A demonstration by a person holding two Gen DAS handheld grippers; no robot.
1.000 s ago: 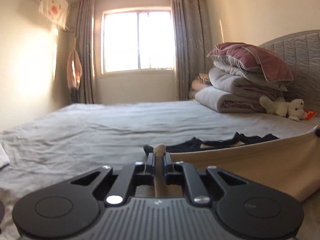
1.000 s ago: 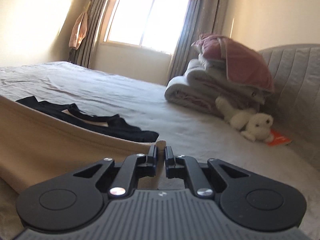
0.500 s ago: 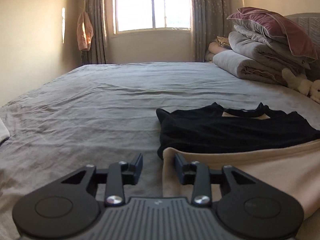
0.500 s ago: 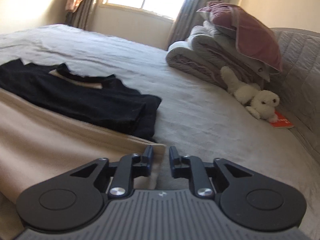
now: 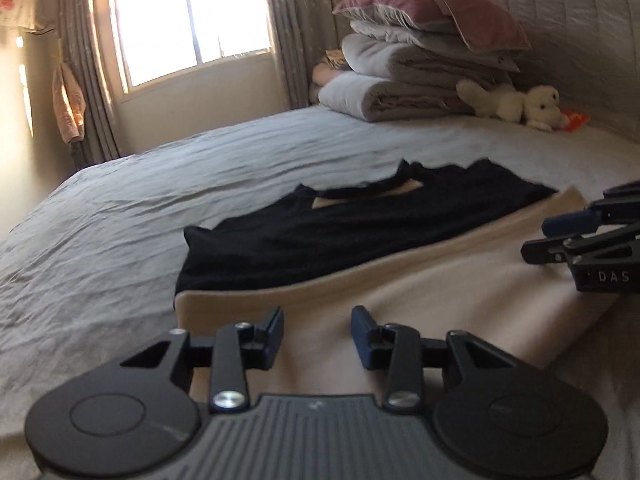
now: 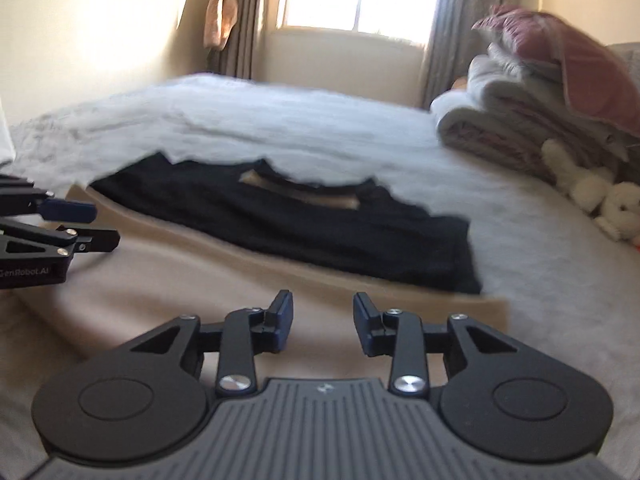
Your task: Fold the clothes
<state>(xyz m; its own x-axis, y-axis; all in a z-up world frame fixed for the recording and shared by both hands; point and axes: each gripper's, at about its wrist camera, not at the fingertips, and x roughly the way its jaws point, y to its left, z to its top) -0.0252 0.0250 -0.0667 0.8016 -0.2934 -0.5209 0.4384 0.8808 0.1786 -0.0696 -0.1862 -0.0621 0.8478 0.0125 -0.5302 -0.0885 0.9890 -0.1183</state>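
Observation:
A garment lies flat on the grey bed sheet (image 5: 152,184). Its black upper part (image 5: 360,228) shows the neckline, and its tan part (image 5: 440,292) is folded up over the lower edge. My left gripper (image 5: 318,320) hovers open over the tan fold near its left corner, with nothing between its fingers. My right gripper (image 6: 322,308) hangs over the tan fabric (image 6: 180,288) near the right corner, just short of the black part (image 6: 300,224). Its jaws are opening and hold nothing. Each gripper shows at the side of the other's view: right gripper (image 5: 536,238), left gripper (image 6: 106,226).
A stack of folded quilts topped by a pink pillow (image 5: 420,76) sits at the head of the bed, with a white plush toy (image 5: 516,106) beside it and the padded headboard (image 5: 580,40) behind. A towel (image 5: 70,108) hangs by the curtained window.
Both grippers were shut on the tan hem and carried it up toward the black part. They have let go and opened, the tan fold now lies flat, and both have drawn back and tilted down.

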